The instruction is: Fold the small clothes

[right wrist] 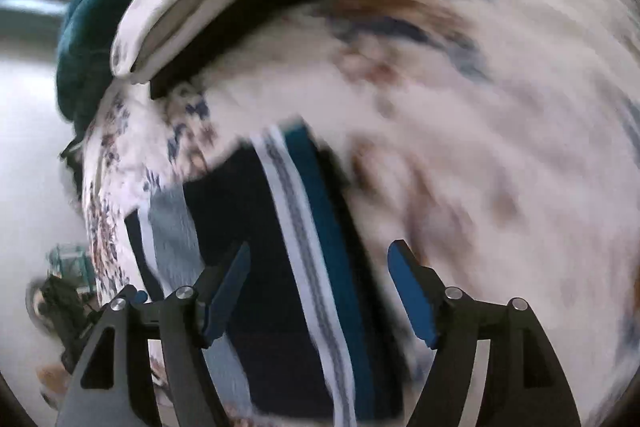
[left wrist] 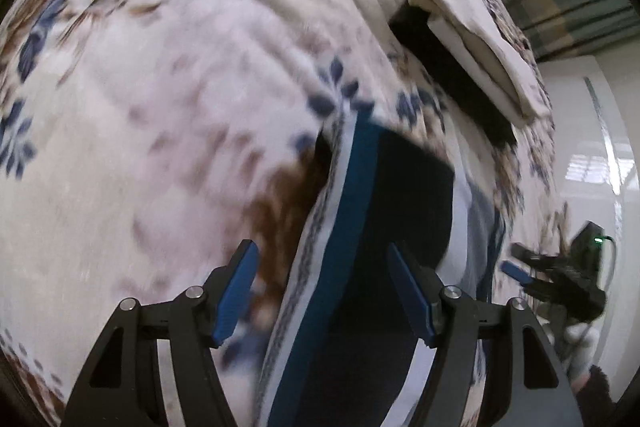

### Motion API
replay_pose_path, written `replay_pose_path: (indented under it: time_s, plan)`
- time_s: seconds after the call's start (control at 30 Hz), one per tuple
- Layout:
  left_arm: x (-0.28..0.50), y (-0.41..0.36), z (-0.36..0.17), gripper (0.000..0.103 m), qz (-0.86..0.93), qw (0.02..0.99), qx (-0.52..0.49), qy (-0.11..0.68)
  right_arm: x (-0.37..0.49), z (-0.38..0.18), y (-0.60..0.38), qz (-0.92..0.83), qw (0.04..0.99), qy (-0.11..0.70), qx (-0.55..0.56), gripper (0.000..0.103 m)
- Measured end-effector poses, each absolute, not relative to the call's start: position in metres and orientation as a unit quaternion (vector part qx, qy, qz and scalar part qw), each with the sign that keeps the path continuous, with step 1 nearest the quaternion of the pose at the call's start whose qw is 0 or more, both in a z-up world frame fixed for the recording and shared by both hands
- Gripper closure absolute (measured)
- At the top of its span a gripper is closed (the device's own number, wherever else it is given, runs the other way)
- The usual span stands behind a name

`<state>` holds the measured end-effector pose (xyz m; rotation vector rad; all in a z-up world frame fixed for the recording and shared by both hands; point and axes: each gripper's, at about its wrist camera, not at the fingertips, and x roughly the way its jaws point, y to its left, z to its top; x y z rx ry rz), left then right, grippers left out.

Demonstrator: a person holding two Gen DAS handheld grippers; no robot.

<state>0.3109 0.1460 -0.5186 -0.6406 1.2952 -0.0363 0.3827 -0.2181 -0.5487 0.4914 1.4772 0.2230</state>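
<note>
On the floral bedspread (left wrist: 160,87) we see the striped garment (left wrist: 360,227) lying below our left gripper (left wrist: 322,291) and right gripper (right wrist: 318,291), both spread and empty.

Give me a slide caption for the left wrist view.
Open left gripper above a dark striped garment on a floral bedspread.

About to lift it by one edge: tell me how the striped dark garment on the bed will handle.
The striped garment is probably floppy: it lies flat, following the floral bedspread. Likely light, being thin folded cloth. Lifted by one edge, the fold would probably fall open and drape.
</note>
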Motion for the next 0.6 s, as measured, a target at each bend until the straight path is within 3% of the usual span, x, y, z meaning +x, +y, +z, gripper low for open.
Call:
replay_pose_path:
  time_s: [0.07, 0.17, 0.4, 0.6]
  plan:
    - [0.325, 0.142, -0.51, 0.038, -0.027, 0.764, -0.297, 0.572, 0.414, -0.576, -0.203, 0.119, 0.687, 0.684, 0.217, 0.035]
    - [0.339, 0.133, -0.507, 0.038, -0.04, 0.772, -0.293, 0.562, 0.444, -0.583, -0.192, 0.117, 0.7, 0.668, 0.225, 0.085]
    - [0.375, 0.117, -0.552, 0.038, -0.022, 0.756, -0.238, 0.609, 0.429, -0.551, -0.214, 0.097, 0.757, 0.611, 0.21, 0.089]
    - [0.374, 0.126, -0.562, 0.036, -0.026, 0.741, -0.273, 0.613, 0.446, -0.595, -0.214, 0.074, 0.733, 0.644, 0.207, 0.089]
